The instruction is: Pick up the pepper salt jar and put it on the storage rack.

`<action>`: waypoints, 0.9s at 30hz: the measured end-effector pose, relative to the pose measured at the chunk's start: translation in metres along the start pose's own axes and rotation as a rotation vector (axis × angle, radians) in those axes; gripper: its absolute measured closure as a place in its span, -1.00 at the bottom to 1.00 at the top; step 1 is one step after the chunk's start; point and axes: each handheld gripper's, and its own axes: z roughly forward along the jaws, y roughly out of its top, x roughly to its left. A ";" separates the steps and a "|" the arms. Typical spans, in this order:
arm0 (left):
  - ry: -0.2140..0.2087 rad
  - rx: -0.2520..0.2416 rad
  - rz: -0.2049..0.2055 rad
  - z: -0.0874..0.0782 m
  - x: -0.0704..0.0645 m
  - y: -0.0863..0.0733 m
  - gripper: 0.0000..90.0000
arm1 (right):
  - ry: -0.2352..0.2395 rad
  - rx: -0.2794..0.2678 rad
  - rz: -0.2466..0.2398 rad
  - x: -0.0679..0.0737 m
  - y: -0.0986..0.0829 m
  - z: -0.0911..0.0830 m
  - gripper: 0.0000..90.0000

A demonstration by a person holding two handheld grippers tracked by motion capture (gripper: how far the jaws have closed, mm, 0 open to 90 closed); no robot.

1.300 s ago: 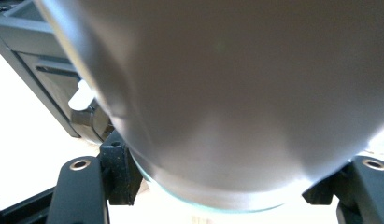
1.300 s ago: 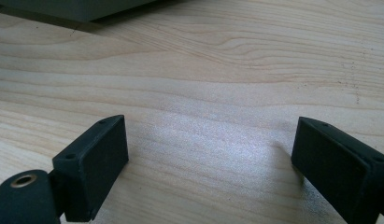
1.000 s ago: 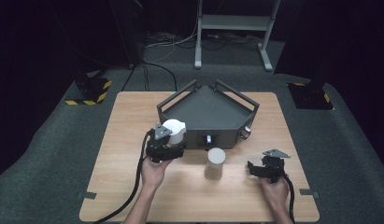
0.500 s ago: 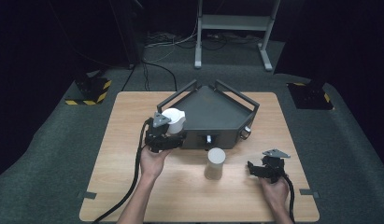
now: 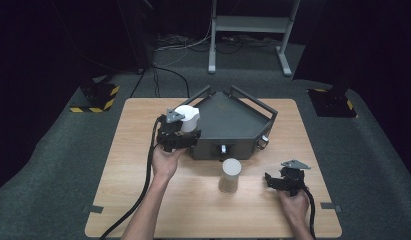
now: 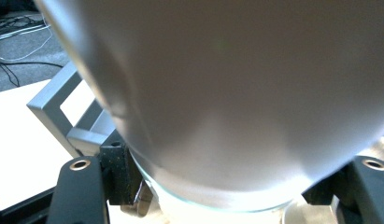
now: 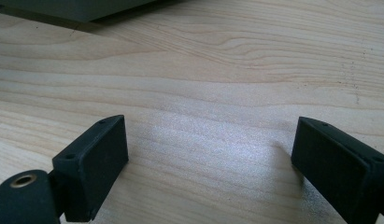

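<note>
My left gripper (image 5: 185, 131) is shut on a white cup (image 5: 187, 118), held above the left corner of a dark grey five-sided tray (image 5: 228, 120) with raised rails. In the left gripper view the cup (image 6: 227, 93) looms very close between the two black jaws, with the tray's grey rail (image 6: 59, 100) behind it. A second, beige cup (image 5: 230, 175) stands upright on the wooden table (image 5: 138, 165) in front of the tray. My right gripper (image 5: 275, 181) rests low at the table's front right, open, its jaws apart over bare wood (image 7: 208, 135).
The tray sits at the back middle of the table, with knobs on its front wall (image 5: 224, 148). Dark carpet surrounds the table; a metal stand (image 5: 248, 30) and cables lie beyond it. Black-and-yellow floor markers (image 5: 95, 97) sit to the far left.
My left gripper has lifted the white cup and carried it away from me, up toward the tray's left corner. The right gripper and the beige cup have stayed put.
</note>
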 end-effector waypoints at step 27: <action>0.071 0.015 -0.006 0.046 -0.005 0.016 -0.32 | 0.000 0.000 -0.001 0.000 0.000 0.000 -0.78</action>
